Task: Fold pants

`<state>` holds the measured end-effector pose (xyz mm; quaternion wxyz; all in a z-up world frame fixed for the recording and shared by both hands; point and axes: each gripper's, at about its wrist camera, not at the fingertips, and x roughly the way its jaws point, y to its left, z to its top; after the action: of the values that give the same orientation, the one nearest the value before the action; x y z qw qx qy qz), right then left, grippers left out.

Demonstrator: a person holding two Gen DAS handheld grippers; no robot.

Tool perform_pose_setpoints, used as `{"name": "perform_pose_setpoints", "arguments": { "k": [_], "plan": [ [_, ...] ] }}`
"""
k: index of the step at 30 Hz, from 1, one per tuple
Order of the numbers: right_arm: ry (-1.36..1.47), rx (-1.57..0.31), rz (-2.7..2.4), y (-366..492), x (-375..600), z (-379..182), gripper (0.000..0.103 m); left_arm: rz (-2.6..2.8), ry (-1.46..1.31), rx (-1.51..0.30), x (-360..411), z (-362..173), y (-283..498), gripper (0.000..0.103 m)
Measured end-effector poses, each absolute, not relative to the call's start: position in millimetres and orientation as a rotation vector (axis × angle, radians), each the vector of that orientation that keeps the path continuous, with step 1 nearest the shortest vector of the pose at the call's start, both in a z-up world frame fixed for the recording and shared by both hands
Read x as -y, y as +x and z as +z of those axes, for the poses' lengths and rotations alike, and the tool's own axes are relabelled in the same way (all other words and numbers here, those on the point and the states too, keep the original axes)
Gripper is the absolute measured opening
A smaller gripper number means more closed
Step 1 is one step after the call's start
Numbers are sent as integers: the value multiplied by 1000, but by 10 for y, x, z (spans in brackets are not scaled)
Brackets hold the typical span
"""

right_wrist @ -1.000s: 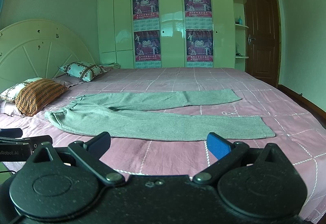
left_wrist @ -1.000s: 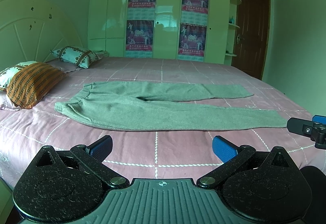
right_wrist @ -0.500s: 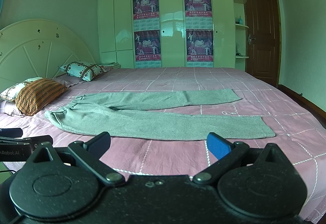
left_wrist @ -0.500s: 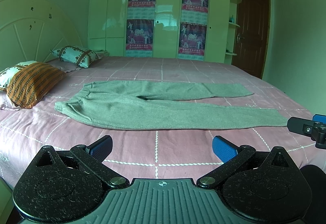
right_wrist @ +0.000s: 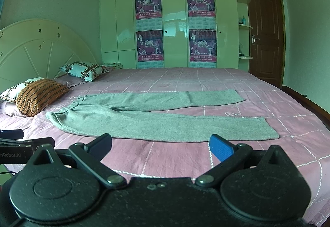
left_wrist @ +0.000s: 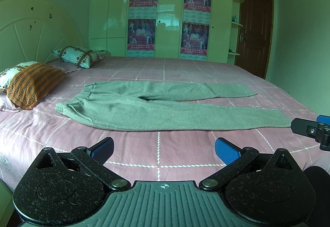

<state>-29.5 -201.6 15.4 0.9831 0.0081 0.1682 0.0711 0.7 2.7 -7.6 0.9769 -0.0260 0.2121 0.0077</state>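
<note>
Grey pants point(left_wrist: 156, 109) lie flat on the pink checked bed point(left_wrist: 158, 150), waistband to the left, both legs spread out to the right. The same pants point(right_wrist: 144, 119) show in the right wrist view. My left gripper point(left_wrist: 164, 148) hovers open over the bed's near edge, short of the near leg, holding nothing. My right gripper point(right_wrist: 160, 145) is open too, just short of the near leg's hem side. The right gripper's fingers point(left_wrist: 309, 129) also show at the right edge of the left wrist view, near the near leg's cuff.
An orange striped pillow point(left_wrist: 33, 84) and a patterned pillow point(left_wrist: 76, 58) lie at the left by the cream headboard point(left_wrist: 31, 31). A white wardrobe with posters point(left_wrist: 167, 16) stands behind the bed. A brown door point(left_wrist: 254, 35) is at the back right.
</note>
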Motion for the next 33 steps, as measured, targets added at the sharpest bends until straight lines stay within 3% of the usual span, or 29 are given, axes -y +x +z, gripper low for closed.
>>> {"name": "perform_pose_setpoints", "arguments": {
  "k": [17, 27, 33],
  "plan": [
    [8, -337, 153, -226, 1962, 160, 96, 41, 3, -431, -42, -87, 113, 103],
    [68, -378, 219, 633, 1866, 275, 97, 87, -56, -592, -774, -326, 1012, 103],
    [62, -437, 325, 1197, 1836, 299, 81, 123, -76, -562, -1499, -64, 1838, 103]
  ]
}}
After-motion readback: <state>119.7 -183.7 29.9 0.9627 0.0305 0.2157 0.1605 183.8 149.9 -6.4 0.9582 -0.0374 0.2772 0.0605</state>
